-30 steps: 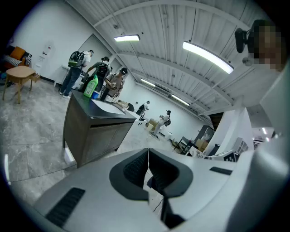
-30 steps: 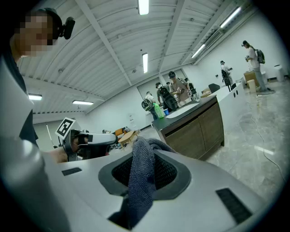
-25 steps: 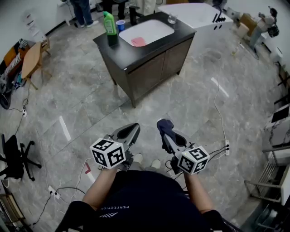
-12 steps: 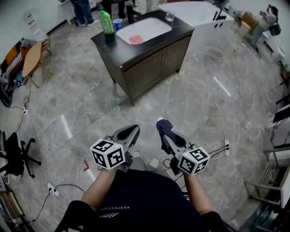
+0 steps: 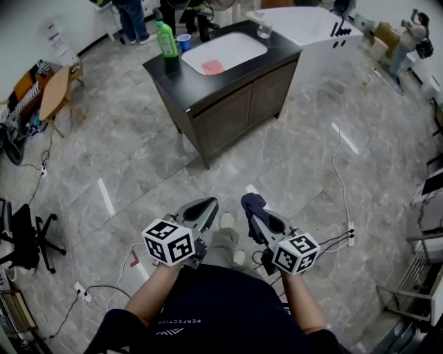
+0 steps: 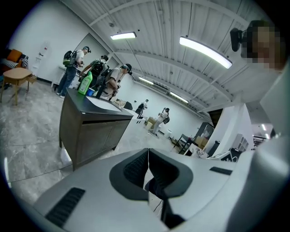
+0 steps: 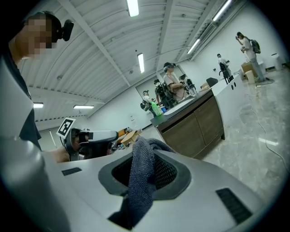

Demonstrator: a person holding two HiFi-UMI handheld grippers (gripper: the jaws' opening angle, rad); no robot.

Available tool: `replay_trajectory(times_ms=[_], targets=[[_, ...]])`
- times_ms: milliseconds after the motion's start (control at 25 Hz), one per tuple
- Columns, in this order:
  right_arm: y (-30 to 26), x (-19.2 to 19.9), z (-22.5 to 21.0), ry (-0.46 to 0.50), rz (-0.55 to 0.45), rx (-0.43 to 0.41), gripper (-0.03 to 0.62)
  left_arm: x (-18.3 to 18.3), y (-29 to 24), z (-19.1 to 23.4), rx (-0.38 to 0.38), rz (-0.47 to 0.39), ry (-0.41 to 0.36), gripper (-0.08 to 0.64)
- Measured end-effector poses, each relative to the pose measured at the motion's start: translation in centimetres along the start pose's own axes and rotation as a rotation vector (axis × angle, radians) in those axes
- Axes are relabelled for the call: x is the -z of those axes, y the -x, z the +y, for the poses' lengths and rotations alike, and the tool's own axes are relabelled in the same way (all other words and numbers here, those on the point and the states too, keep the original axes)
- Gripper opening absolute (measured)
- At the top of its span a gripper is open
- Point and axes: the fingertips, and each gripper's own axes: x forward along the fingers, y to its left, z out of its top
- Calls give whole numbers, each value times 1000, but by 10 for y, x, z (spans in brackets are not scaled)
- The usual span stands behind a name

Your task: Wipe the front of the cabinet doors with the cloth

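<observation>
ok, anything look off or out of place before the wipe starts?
Nothing looks spilled or damaged. The cabinet doors are shut and sit straight. The cloth is clamped in the right gripper; the left gripper is shut and empty. Only oddity: a power strip with loose cables on the floor at the person's right, a possible trip risk.

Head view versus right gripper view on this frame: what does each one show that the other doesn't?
Only the head view shows the pink item in the white sink and the black office chair. Only the right gripper view shows the ceiling lights and, close up, the jaws pinching the fabric. Both show the dark cabinet, the green bottle, the left gripper, and the cloth clamped in the right gripper, away from the cabinet.
</observation>
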Motion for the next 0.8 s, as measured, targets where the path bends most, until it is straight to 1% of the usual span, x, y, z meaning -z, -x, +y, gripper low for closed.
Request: replay_trajectory(times_ms=[160,280,440,600,800], targets=[[-16,-4,-5,12,27,-5,83,-9,-16,15,10,-19,27,9],[-32,-13,-10,22,55,-13,84,-19,-28,32,-8,-29,48,9],[-57,-25,-25,31,85,-19,84,-30,-46,55,-23,-40,97,9],[-87,-41,-38,37,107,-41,84,-45,-62,77,-44,-41,105,9],[-136,-68,-51,86,134,-79,83,-75,-81,109,-39,-86,127,9]])
